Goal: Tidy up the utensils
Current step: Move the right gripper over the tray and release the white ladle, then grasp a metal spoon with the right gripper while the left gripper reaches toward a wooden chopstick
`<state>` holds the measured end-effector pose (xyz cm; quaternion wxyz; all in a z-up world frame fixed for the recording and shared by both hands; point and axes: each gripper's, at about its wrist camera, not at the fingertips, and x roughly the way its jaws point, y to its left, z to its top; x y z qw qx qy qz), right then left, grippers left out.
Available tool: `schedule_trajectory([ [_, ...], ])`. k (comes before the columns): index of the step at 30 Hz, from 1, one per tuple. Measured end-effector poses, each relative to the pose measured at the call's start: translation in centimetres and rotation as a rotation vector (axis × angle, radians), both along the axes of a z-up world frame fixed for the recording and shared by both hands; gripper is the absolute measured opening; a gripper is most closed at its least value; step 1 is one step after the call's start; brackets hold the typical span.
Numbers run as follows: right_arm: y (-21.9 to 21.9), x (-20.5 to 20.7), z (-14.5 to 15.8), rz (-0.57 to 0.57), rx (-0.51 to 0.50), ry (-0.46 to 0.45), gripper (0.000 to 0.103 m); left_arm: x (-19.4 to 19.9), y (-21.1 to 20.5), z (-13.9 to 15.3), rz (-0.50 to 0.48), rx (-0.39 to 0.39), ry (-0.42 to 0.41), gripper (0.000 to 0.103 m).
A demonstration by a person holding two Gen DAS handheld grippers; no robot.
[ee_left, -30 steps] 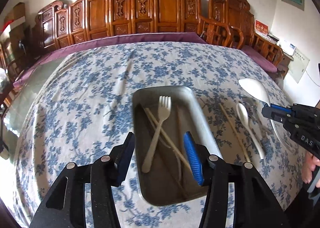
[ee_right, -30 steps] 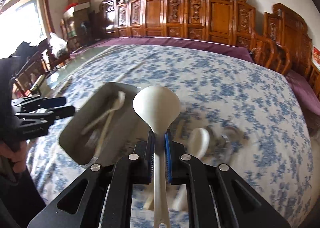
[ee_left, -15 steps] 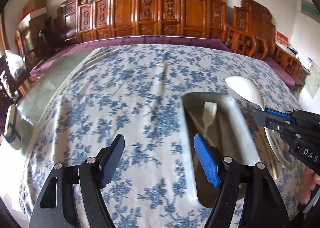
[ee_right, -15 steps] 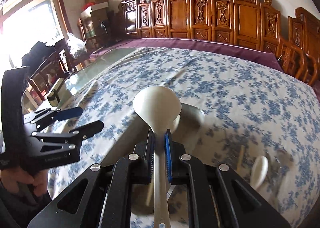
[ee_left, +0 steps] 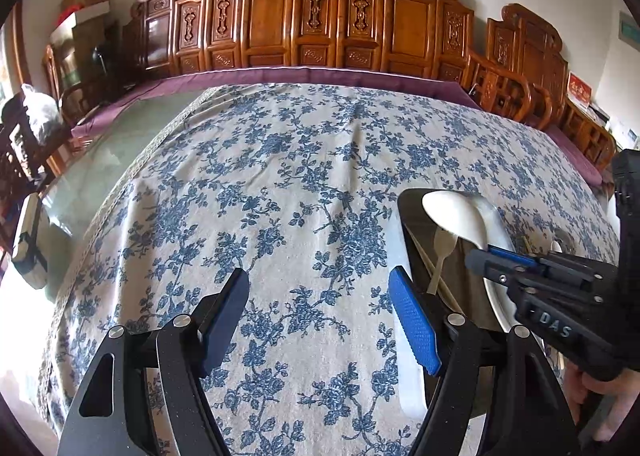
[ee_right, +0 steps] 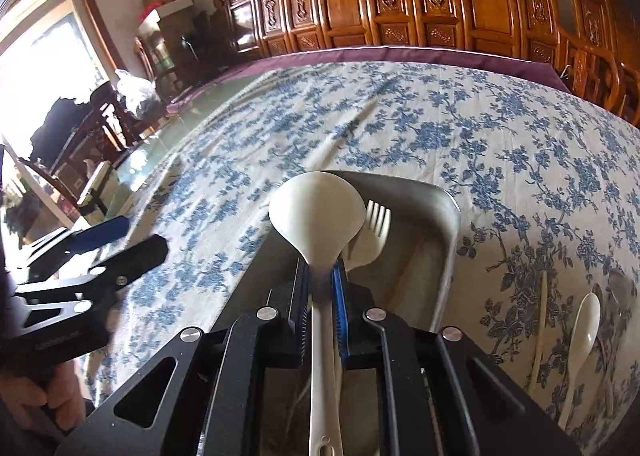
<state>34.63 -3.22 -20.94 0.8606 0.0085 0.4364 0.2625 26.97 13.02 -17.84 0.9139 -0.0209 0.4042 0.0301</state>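
Observation:
A steel tray [ee_right: 448,240] lies on the blue-flowered tablecloth, with a white plastic fork [ee_right: 374,232] and chopsticks [ee_left: 436,276] inside. My right gripper [ee_right: 322,280] hovers over the tray's near end. A white ladle [ee_right: 316,219] sits between its pads, bowl forward over the tray. The jaws are opening, but the pads still touch the handle. In the left wrist view the ladle [ee_left: 456,219] and the right gripper [ee_left: 492,260] hang over the tray [ee_left: 402,240]. My left gripper [ee_left: 320,296] stands open over bare cloth left of the tray, holding nothing.
A small white spoon [ee_right: 580,340], a single chopstick [ee_right: 540,328] and a grey metal spoon [ee_right: 616,292] lie on the cloth right of the tray. Carved wooden chairs [ee_left: 320,23] line the far side. Glass tabletop [ee_left: 112,167] shows at the left.
My left gripper has pulled left off the tray and spread its jaws wider. The right gripper has carried the ladle left, from beside the tray to above it.

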Motion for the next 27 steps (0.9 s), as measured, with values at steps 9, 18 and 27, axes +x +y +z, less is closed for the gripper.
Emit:
schedule_trajectory([
  [9,-2.6,-0.7,1.3,0.016,0.013,-0.031,0.024,-0.3,-2.0,0.3,-0.042,-0.01,-0.001,0.069],
  [18,-12.7,-4.2,2.9,-0.044,-0.134,-0.132,0.024,-1.8,-6.9,1.8,-0.153,-0.037,-0.027,0.069],
  [27,-20.7,-3.6,0.4,-0.157,-0.235,-0.114,0.024,-2.7,-13.1,1.8,-0.258,-0.042,-0.026,0.069],
])
